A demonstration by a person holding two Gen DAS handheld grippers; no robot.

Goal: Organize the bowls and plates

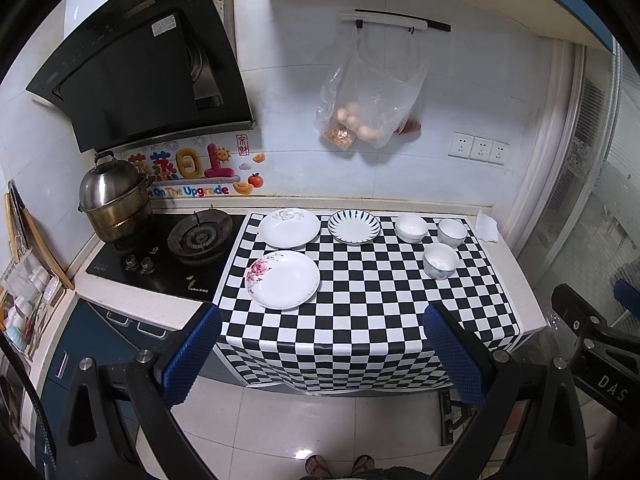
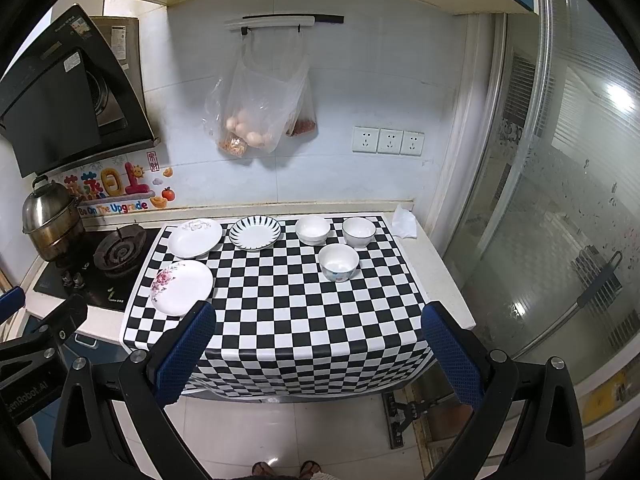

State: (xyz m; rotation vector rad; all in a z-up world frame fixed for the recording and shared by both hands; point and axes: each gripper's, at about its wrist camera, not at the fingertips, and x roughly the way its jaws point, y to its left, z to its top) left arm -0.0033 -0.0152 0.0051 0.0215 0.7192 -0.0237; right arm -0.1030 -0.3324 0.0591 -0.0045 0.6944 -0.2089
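Three plates lie on the checkered cloth [image 1: 360, 312]: a pink-flower plate [image 1: 284, 279] at the front left, a white plate [image 1: 289, 227] behind it, and a blue-striped plate [image 1: 354, 226] to its right. Three white bowls [image 1: 411, 228] [image 1: 452, 233] [image 1: 440, 261] stand at the back right. The same plates [image 2: 182, 287] [image 2: 195, 237] [image 2: 256, 233] and bowls [image 2: 313, 230] [image 2: 359, 232] [image 2: 338, 262] show in the right wrist view. My left gripper [image 1: 322, 344] and right gripper [image 2: 318, 340] are open and empty, held back from the counter's front edge.
A gas stove [image 1: 172, 252] with a steel steamer pot [image 1: 112, 204] is left of the cloth. A range hood [image 1: 140, 64] hangs above it. Plastic bags [image 1: 368, 100] hang on the wall. A tissue [image 1: 487, 226] lies at the back right. A glass door [image 2: 560, 200] stands to the right.
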